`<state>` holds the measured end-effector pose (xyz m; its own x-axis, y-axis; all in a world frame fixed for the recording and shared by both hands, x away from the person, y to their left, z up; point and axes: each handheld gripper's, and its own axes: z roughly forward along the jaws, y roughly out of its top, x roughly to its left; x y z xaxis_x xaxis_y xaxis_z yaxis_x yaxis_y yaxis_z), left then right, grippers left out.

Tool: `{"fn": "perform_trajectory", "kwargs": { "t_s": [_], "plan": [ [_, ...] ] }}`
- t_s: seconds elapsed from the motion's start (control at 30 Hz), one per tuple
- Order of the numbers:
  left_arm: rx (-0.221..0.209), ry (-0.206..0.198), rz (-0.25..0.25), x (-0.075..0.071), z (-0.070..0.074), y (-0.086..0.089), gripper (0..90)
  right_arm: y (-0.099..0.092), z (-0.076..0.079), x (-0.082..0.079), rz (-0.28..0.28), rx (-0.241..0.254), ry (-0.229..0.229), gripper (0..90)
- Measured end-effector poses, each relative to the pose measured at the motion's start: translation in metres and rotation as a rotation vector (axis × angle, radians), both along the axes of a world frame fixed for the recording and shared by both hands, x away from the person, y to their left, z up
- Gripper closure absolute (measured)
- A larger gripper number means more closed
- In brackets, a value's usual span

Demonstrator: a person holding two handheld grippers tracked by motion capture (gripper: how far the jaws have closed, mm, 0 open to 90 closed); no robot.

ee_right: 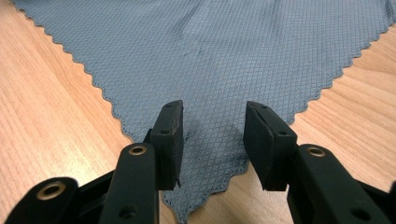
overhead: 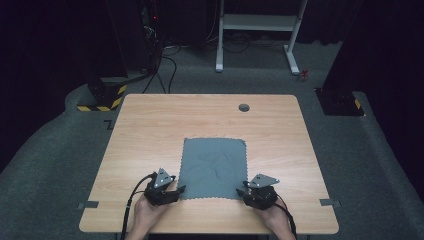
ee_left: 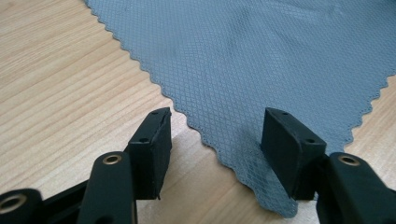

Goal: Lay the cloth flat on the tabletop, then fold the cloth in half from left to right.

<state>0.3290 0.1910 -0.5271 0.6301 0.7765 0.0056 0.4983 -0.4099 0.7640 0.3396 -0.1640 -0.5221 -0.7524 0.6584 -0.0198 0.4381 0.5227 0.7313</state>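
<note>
Your left gripper stood with its jaws spread over the near left corner of the grey, diamond-textured cloth with scalloped edges, and your right gripper was likewise spread over the near right corner. Neither pinched anything. The cloth lay flat on the light wooden table, near your edge. The pads seemed just above the fabric, though contact was hard to judge. Closing too high would have missed the thin corner; closing unevenly would have dragged it askew.

A dark lab or studio: grey carpet, equipment rack with cables, hazard-striped stand bases.
</note>
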Motion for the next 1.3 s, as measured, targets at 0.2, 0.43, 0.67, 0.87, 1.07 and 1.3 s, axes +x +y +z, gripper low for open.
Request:
{"fn": "perform_trajectory", "kwargs": {
  "t_s": [0.2,0.43,0.67,0.87,1.07,1.3],
  "plan": [
    [0.01,-0.005,-0.006,-0.008,0.0,-0.002,44.3,-0.003,0.0,-0.002,0.004,0.002,-0.004,57.8],
    [-0.003,0.005,0.002,-0.01,0.0,-0.002,44.2,-0.003,0.0,-0.002,0.005,-0.001,0.001,57.7],
    [-0.037,0.038,0.004,0.0,0.004,0.004,42.0,0.0,0.006,-0.004,-0.023,0.043,-0.009,57.9],
    [-0.052,0.064,0.039,0.02,0.01,0.008,41.7,0.013,0.011,-0.002,-0.02,0.069,-0.018,59.0],
    [-0.068,0.071,0.088,0.042,0.01,0.011,41.9,0.044,0.01,0.006,0.028,0.06,0.002,66.3],
    [-0.039,0.082,0.116,0.076,0.015,0.008,43.1,0.087,0.006,0.011,0.109,0.034,-0.006,72.3]
  ]
}}
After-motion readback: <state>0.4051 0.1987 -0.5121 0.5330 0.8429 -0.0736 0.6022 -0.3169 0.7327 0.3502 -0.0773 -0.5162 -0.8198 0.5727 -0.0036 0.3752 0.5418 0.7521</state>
